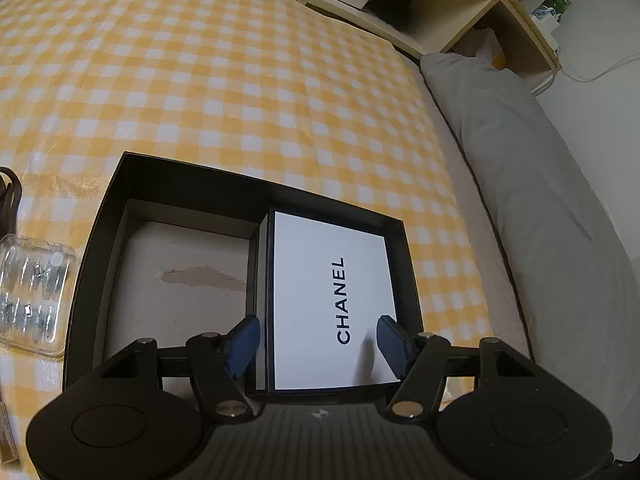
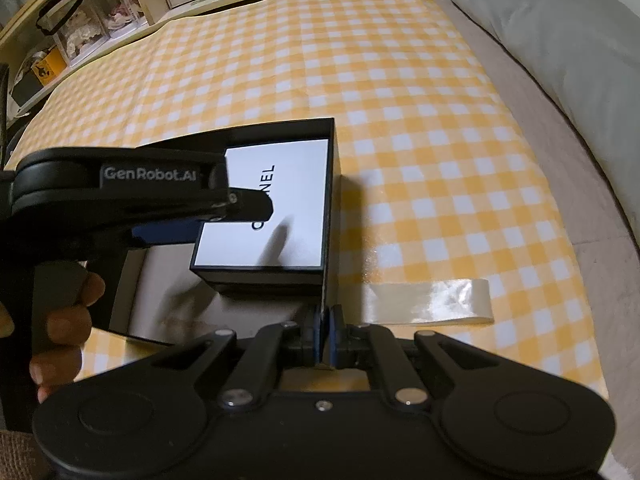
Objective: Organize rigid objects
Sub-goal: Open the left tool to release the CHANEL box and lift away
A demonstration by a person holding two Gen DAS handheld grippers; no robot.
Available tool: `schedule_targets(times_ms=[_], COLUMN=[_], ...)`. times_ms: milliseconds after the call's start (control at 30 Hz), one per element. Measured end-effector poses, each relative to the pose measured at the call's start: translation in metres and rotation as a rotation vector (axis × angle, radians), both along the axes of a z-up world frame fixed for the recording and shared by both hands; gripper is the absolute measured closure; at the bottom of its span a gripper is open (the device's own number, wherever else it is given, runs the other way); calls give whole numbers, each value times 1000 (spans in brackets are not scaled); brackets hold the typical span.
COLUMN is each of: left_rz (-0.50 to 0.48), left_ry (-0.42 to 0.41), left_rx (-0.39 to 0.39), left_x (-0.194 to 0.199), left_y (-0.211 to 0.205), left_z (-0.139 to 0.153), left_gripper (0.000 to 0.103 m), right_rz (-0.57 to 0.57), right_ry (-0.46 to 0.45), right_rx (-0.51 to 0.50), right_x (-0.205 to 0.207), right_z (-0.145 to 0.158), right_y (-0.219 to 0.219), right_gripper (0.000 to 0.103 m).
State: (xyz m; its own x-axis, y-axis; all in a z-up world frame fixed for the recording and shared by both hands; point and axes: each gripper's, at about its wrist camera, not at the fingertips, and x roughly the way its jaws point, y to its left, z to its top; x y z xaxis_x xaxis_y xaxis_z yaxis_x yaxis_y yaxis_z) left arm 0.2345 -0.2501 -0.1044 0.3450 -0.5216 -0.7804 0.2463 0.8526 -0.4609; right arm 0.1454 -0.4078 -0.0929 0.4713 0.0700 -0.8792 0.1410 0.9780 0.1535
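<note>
Right wrist view, right gripper (image 2: 325, 334) clamped on black tray (image 2: 330, 216) wall, left gripper (image 2: 256, 210) half hidden, grip unclear.

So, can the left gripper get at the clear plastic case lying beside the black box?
Probably yes: the clear plastic case lies uncovered on the cloth outside the black box, but the left gripper straddles the white box first.

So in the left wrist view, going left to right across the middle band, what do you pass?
Clear plastic case → bare floor of the black tray → white Chanel box inside the tray → checked cloth → grey pillow.
</note>
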Motion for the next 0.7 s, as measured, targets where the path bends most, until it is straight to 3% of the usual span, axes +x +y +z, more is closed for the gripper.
schedule_targets(times_ms=[233,400,500,700], left_rz=[-25,-71,-89,-115], left_ry=[2,-53,-105,-199], left_rx=[-15,23,49,128], left_x=[-2,-11,-22,-44], left_y=[9,15,23,43], left_z=[5,25,39,64], left_gripper=[38,34,21,7], right_rz=[-2,0,-2,-4], right_ry=[0,0,0,0], right_rx=[4,3,5,6], right_x=[0,0,0,0], right_z=[0,0,0,0], right_y=[2,1,1,0], right_gripper=[97,97,97,97])
